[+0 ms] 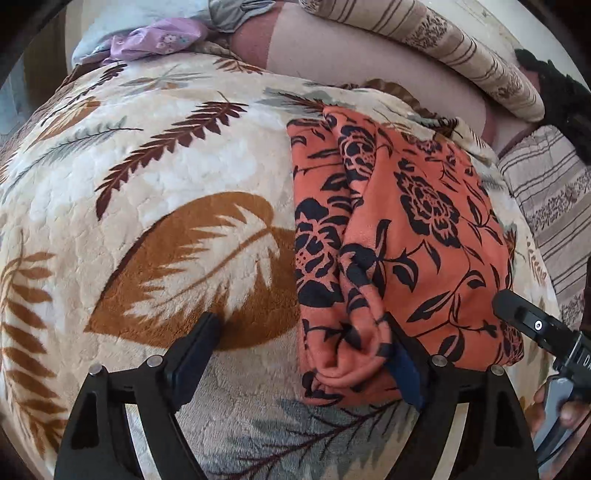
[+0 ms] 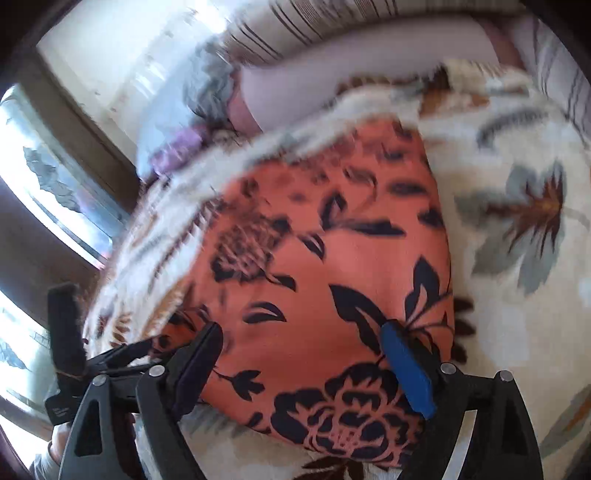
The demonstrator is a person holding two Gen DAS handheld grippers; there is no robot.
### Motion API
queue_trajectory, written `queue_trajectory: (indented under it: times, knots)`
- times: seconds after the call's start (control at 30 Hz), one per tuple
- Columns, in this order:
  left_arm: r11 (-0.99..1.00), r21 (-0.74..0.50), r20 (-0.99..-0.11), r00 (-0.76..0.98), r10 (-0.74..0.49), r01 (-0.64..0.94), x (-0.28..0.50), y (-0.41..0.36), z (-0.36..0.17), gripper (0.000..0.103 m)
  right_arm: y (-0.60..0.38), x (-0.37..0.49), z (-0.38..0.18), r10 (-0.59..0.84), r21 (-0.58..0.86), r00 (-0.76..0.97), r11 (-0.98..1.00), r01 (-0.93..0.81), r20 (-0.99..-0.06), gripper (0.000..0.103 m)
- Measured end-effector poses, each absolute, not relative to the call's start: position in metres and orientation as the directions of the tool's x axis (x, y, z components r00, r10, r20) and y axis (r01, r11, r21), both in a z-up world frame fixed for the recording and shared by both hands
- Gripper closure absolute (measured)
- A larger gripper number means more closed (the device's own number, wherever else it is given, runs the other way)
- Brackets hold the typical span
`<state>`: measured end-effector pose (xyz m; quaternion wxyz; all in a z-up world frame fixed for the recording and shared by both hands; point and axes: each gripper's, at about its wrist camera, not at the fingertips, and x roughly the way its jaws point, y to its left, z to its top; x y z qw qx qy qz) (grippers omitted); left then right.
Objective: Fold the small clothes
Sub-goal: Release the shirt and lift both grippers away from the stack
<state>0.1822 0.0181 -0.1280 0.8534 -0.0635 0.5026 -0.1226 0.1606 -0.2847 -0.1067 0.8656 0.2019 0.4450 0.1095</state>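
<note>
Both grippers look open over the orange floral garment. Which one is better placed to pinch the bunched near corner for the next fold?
Probably the left gripper: the orange floral garment bunches right beside its inner finger. The right gripper hangs over flat cloth.

Counts: 1 orange floral garment [image 1: 417,236], folded, right side of 1 leaf-print blanket [image 1: 177,206]. 2 grippers: left gripper [image 1: 303,332], right gripper [image 2: 303,343]. Far end: 1 purple cloth [image 1: 155,40], 1 grey cloth [image 1: 236,14], 2 striped cushions, approx.

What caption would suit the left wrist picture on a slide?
Left gripper open over the near edge of a folded orange floral garment on a leaf-print blanket.
</note>
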Motion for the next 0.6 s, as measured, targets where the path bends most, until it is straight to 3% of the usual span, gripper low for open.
queue_trajectory:
  times: [0.17, 0.33, 0.47, 0.6]
  knots:
    - [0.975, -0.188, -0.777, 0.59, -0.219, 0.115, 0.149, 0.035, -0.089, 0.017, -0.273, 0.124, -0.08, 0.252, 0.32, 0.634, 0.947, -0.007, -0.731, 0.014]
    - [0.99, -0.103, -0.72, 0.679, -0.144, 0.1, 0.105, 0.034, -0.068, 0.016, -0.27, 0.075, -0.096, 0.078, 0.149, 0.685, 0.988, 0.045, -0.724, 0.013]
    - [0.995, -0.027, -0.66, 0.746, -0.094, 0.101, 0.07, 0.028, -0.053, 0.012, -0.285, 0.04, -0.107, -0.011, 0.13, 0.74, 0.982, 0.134, -0.673, 0.013]
    - [0.991, 0.042, -0.64, 0.765, -0.07, 0.126, 0.047, 0.016, -0.042, 0.012, -0.292, 0.026, -0.102, -0.011, 0.164, 0.767, 0.975, 0.151, -0.642, 0.013]
